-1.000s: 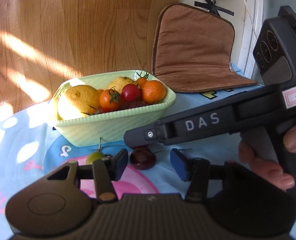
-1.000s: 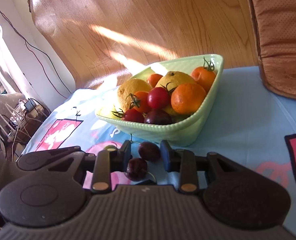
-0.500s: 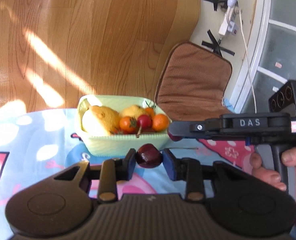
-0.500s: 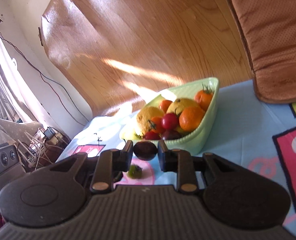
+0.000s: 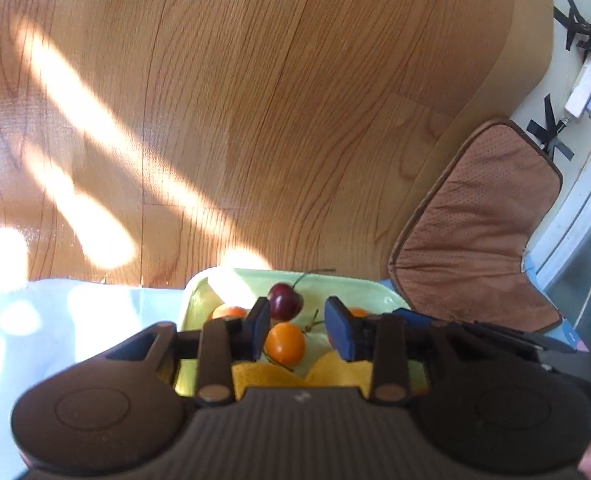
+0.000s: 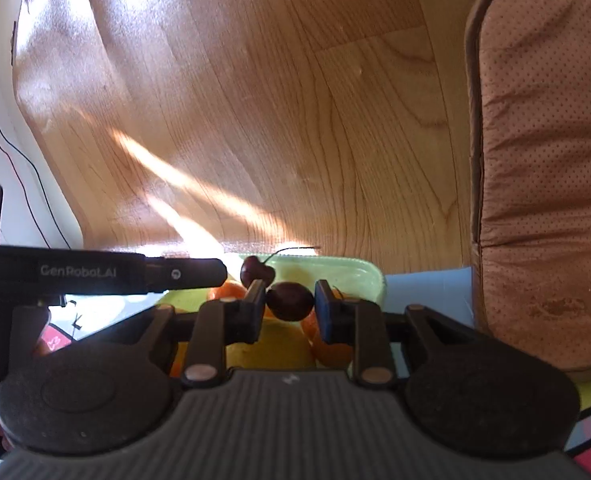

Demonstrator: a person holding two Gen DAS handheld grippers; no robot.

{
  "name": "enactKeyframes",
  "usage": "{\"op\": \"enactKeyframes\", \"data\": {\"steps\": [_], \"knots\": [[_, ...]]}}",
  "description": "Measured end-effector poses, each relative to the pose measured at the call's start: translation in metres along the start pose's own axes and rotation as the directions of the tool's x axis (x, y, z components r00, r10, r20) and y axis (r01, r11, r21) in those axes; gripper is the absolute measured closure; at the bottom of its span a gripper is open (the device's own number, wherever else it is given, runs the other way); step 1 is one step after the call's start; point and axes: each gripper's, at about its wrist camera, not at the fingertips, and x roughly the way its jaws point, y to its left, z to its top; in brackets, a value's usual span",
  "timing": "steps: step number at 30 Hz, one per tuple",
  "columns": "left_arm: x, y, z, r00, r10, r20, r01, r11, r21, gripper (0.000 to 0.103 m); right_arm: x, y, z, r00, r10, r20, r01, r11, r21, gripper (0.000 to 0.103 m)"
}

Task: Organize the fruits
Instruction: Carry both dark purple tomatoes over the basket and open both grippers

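A pale green bowl (image 5: 375,292) (image 6: 359,276) holds an orange tomato (image 5: 285,344), yellow citrus (image 6: 271,344) and other small fruits. My left gripper (image 5: 297,326) hangs over the bowl with its jaws opening. A dark red cherry (image 5: 285,306) with a stem sits by the left pad, clear of the right pad. That same cherry (image 6: 257,272) shows in the right wrist view just past the left gripper's black finger (image 6: 183,274). My right gripper (image 6: 289,308) is shut on a second dark cherry (image 6: 289,302) above the bowl's near side.
A brown cushion (image 5: 475,232) (image 6: 543,160) lies just right of the bowl. The light blue cartoon tablecloth (image 5: 75,320) ends right behind the bowl, with wooden floor (image 5: 255,120) beyond. A plug and cables (image 5: 587,92) hang on the far right wall.
Both grippers, each shut on a cherry, rose and moved forward over the bowl. The left jaws have since parted and its cherry has come off the right pad.
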Motion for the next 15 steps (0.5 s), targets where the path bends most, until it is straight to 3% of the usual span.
{"op": "enactKeyframes", "data": {"steps": [6, 11, 15], "knots": [[-0.011, 0.002, -0.004, 0.999, -0.009, 0.034, 0.009, 1.000, -0.013, 0.060, -0.010, -0.002, -0.006, 0.999, 0.003, 0.047, -0.003, 1.000, 0.004, 0.063], [-0.066, 0.004, -0.014, 0.993, -0.032, 0.116, 0.036, 0.999, -0.030, 0.055, -0.052, 0.003, -0.014, 0.994, 0.031, 0.106, -0.040, 0.996, 0.083, 0.062], [-0.109, 0.009, -0.048, 0.989, -0.022, 0.144, 0.026, 0.999, -0.020, 0.052, -0.092, 0.023, -0.042, 0.990, 0.102, 0.100, -0.110, 0.991, 0.078, 0.062]]}}
